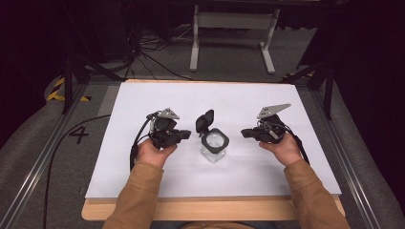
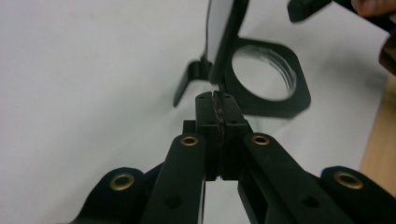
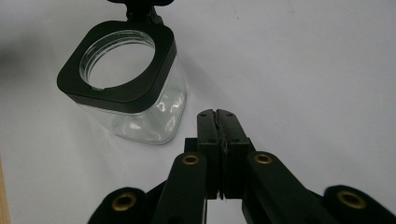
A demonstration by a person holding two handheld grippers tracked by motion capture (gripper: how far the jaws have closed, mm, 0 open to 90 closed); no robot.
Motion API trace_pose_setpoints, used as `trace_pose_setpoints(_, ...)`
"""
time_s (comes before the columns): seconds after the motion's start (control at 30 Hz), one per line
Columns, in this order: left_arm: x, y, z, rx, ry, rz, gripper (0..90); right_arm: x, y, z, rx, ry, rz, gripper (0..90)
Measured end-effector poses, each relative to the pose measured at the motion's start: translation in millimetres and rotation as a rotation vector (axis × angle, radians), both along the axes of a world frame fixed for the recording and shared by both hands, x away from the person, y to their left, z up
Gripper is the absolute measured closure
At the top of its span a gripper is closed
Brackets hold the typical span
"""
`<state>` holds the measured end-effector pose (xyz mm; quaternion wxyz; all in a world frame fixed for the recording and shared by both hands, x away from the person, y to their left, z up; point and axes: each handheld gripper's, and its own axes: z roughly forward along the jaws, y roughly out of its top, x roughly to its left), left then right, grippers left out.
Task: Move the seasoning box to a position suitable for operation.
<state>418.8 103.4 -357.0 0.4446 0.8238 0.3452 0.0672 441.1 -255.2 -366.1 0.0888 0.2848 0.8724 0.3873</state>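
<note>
The white desk (image 1: 143, 167) carried a single clear square jar (image 1: 214, 145) near its centre, standing upright with a black collar (image 3: 116, 70) round its mouth and a hinged black flip lid (image 1: 205, 121) swung up and back toward eleven o'clock of the mouth. The jar looked empty, as far as the glass showed. The left gripper (image 1: 186, 135) sat just off the jar at nine o'clock, its jaws pressed fully together on nothing, the tips close to the lid hinge (image 2: 198, 72) in the left gripper view. The right gripper (image 1: 244, 133) rested at three o'clock, a little farther from the jar, likewise closed flat with nothing between its pads (image 3: 218, 122). The step in hand seemed to be the approach to the opened jar, neither tool yet touching it. Closing the lid would probably call for one gripper to steady the glass body while the other nudged the raised lid forward and down onto the collar until it seated.
</note>
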Motion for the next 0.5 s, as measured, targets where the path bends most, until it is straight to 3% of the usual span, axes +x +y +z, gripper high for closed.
trace_pose_setpoints(0.1, 4.1, -1.6, 5.5, -0.047, -0.041, 0.02, 89.5, -5.9, -3.9, -0.8, 0.0, 0.006, -0.008, 89.2)
trace_pose_setpoints(0.17, 6.2, -2.9, 8.6, -0.052, -0.049, 0.021, 89.5, -13.7, -3.1, -0.7, 0.021, -0.009, -0.001, 89.3)
trace_pose_setpoints(0.37, 9.0, -6.4, 15.2, -0.084, -0.077, 0.019, 89.5, -35.2, 22.1, 0.0, 0.048, -0.076, 0.066, 89.5)
trace_pose_setpoints(0.43, 11.1, -6.7, 17.8, -0.102, -0.1, 0.011, 89.5, -38.2, 26.8, 0.0, 0.083, -0.074, 0.079, 89.4)
trace_pose_setpoints(0.5, 11.8, -7.8, 18.9, -0.104, -0.097, 0.005, 89.4, -39.3, 31.5, -2.3, 0.089, -0.061, 0.086, 89.5)
